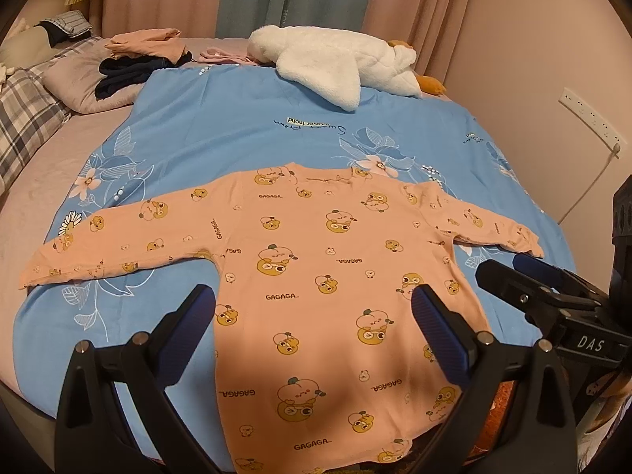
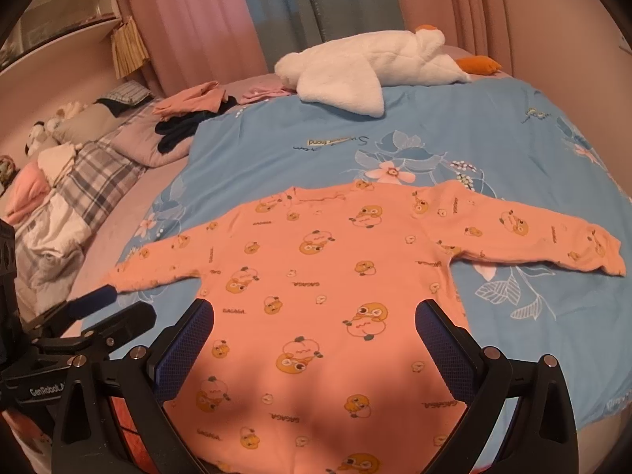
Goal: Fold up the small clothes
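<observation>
Peach-pink long-sleeved child's shirt (image 1: pixel 316 276) with a print of yellow cartoon ducks and the word GAGAGA lay flat, sleeves stretched out to both sides, its collar pointing away from the cameras. It rested on the largest thing there, a light blue bed sheet with white and pink flowers (image 1: pixel 221 126), which covered the pale pink bed (image 1: pixel 35 205). At the far end of the sheet lay a big white plush goose with an orange beak and feet (image 1: pixel 331 63). To the far left were a grey checked pillow (image 1: pixel 23 114) and a small pile of dark and peach folded clothes (image 1: pixel 138 59).

The left gripper (image 1: pixel 314 316) hung above the lower part of the shirt with its jaws spread wide and nothing between them. The right gripper (image 2: pixel 315 326) was also spread wide and empty above the same lower part of the shirt.
</observation>
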{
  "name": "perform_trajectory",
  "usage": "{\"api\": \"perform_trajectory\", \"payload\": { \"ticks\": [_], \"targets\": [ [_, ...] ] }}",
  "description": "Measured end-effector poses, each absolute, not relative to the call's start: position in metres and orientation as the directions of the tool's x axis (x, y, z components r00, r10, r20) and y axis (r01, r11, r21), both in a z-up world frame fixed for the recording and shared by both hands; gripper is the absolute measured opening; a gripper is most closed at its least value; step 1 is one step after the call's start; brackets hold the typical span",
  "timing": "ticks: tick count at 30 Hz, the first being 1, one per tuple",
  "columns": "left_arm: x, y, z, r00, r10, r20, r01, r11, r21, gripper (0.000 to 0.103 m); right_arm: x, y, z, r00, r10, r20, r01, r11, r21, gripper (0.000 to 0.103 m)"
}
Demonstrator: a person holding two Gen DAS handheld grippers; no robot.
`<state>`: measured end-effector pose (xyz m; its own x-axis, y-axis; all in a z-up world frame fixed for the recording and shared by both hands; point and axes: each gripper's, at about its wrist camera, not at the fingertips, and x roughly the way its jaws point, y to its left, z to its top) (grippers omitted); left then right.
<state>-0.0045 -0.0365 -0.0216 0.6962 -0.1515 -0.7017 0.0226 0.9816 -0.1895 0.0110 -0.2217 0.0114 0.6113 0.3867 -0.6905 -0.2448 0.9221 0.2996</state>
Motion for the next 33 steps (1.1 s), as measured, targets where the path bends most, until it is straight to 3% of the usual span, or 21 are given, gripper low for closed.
{"api": "perform_trajectory", "payload": {
  "ticks": [15, 20, 26, 33],
  "targets": [
    [0.000, -0.032, -0.027, 0.689, -0.162, -0.707, 0.021, 0.979, -0.203, 0.099, 0.013, -0.225, 0.011, 0.609, 0.386, -0.693, -0.221, 0.921, 0.319, 0.101],
    [0.007, -0.027, -0.039, 0.661, -0.192, -0.725, 0.013, 0.970, -0.244, 0.093, 0.020, -0.246, 0.007, 0.618, 0.381, -0.688, -0.161, 0.917, 0.364, 0.095],
    [0.023, -0.026, -0.067, 0.602, -0.210, -0.770, -0.015, 0.962, -0.274, 0.081, 0.034, -0.325, -0.013, 0.655, 0.313, -0.687, 0.053, 0.889, 0.455, 0.093],
    [0.043, -0.028, -0.104, 0.522, -0.247, -0.817, -0.047, 0.947, -0.317, 0.060, 0.055, -0.443, -0.060, 0.646, 0.127, -0.753, 0.413, 0.771, 0.485, 0.074]
  ]
}}
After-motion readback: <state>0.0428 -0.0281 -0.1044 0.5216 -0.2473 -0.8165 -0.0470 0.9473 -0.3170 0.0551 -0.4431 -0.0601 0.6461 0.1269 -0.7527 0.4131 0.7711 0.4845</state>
